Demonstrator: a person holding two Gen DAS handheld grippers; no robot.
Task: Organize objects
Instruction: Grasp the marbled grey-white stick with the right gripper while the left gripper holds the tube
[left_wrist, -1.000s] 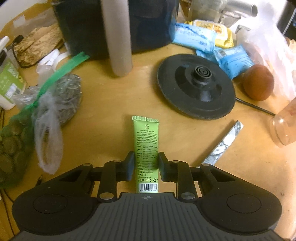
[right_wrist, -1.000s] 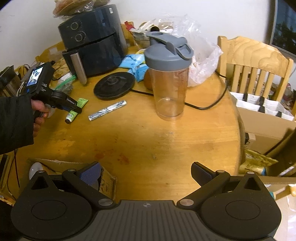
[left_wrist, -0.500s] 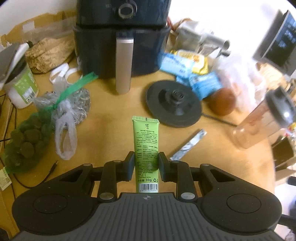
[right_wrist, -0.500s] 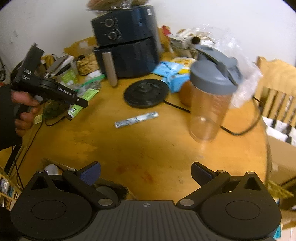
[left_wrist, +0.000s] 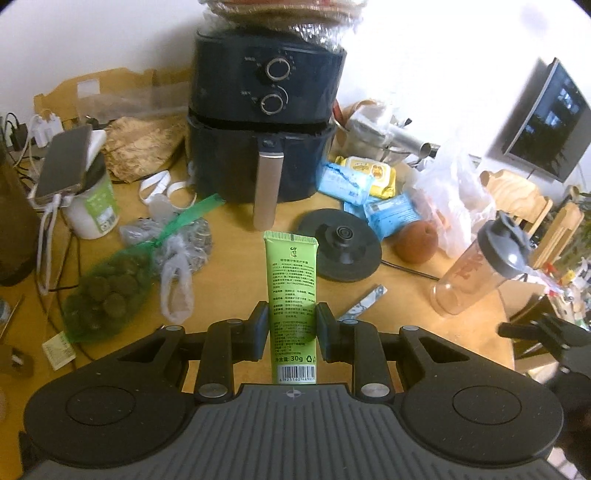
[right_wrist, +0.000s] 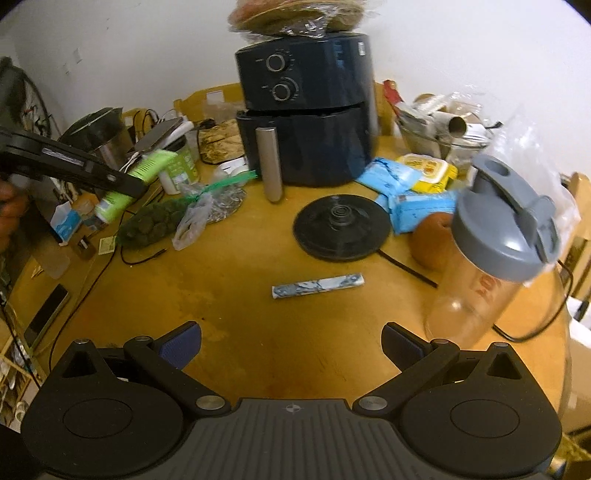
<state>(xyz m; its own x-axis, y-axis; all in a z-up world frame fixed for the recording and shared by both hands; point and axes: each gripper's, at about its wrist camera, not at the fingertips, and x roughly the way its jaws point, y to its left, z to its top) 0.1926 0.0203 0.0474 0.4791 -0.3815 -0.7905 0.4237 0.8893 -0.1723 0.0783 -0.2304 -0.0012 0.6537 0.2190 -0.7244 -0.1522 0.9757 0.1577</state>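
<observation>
The left gripper (left_wrist: 291, 328) is clamped on a green tube (left_wrist: 293, 295), held clear above the table (right_wrist: 240, 295) — crimped end pointing ahead toward the air fryer (left_wrist: 266, 122). The right gripper (right_wrist: 290, 345) has its jaws spread wide with nothing between them; a blue-white sachet (right_wrist: 317, 286) lies just ahead of it, and a clear shaker bottle (right_wrist: 487, 266) stands ahead to its right.

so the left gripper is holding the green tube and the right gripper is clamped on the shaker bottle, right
Not quite. The left gripper does hold the green tube, but the right gripper is open and empty. The right wrist view shows the shaker bottle standing free on the table.
</observation>
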